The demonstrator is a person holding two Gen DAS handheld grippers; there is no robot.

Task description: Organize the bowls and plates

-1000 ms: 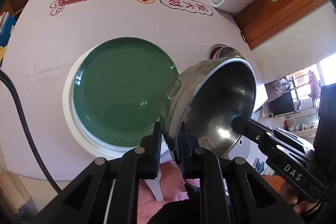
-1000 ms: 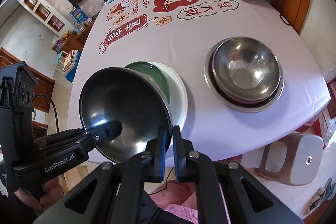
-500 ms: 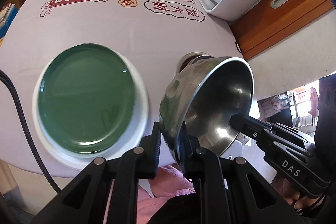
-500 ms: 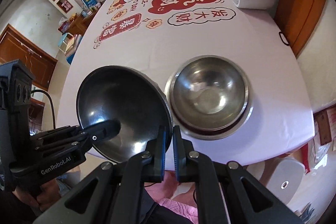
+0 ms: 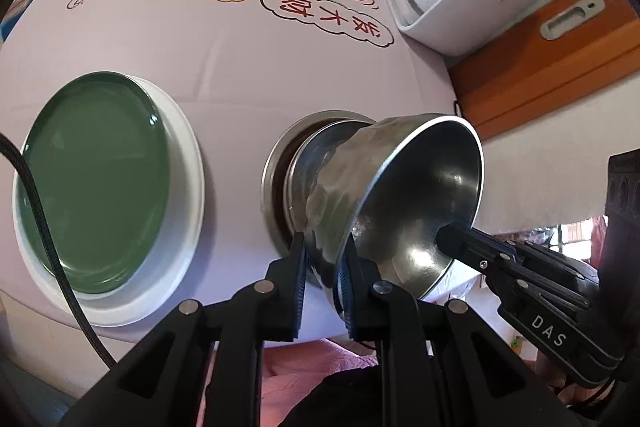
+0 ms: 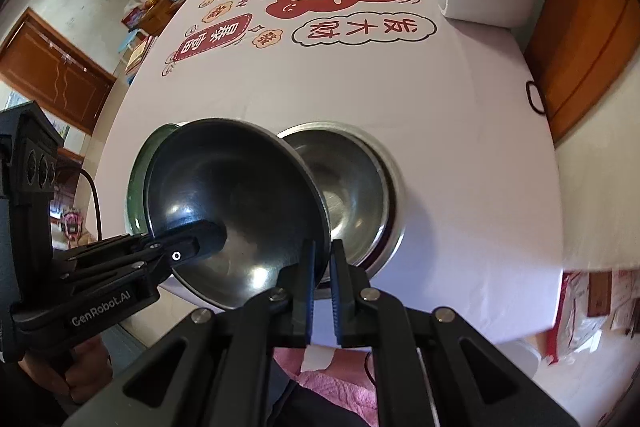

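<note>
The steel bowl (image 5: 404, 203) hung in the air, tilted, in the centre-right of the left wrist view. Both grippers pinched its thin rim from opposite sides. The left gripper (image 5: 322, 279) was clamped on the near edge at the lower centre of its own frame. The right gripper (image 6: 321, 277) was likewise closed on the rim at the lower centre of its frame, and reached in from the lower right of the left view.

Just behind the held bowl, the stack of steel bowls (image 6: 352, 195) sat on the bench (image 5: 248, 67), its rim showing at the centre of both views. The held bowl overlapped it in the picture but looked apart from it, above and towards the near edge. To the left lay the green plate (image 5: 92, 183) on a white plate (image 5: 188, 187), well clear of the bowls.

The step in hand seemed to be nesting this bowl into the stack. The next move would call for levelling the bowl, centring it over the stack's mouth, lowering it in, and only then parting both grippers. The tilt looked the main risk: one edge could catch the stack's rim.
</note>
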